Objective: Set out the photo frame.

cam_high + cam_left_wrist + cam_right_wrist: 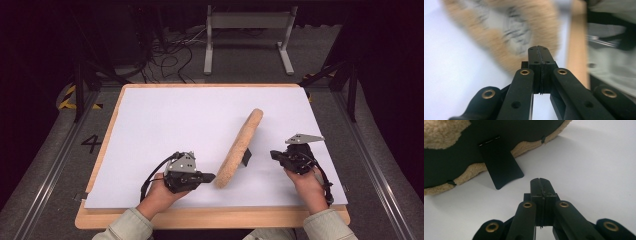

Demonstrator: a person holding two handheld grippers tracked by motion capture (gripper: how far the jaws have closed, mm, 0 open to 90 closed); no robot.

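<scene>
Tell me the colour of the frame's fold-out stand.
Black stand, clearest in the right gripper view.

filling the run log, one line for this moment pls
frame: upright on stand, mid table | left gripper: shut, empty, at frame's near end | right gripper: shut, empty, behind frame

Grey carpet floor [45,150], cables [170,55], metal stand [247,30] behind table.

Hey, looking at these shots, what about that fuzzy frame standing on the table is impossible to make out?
- Fuzzy frame front: high view shows it edge-on.
- Picture inside: left gripper view is blurred, and the shut left gripper covers part.
- Black back: cut off by the right gripper view's top edge.
</scene>
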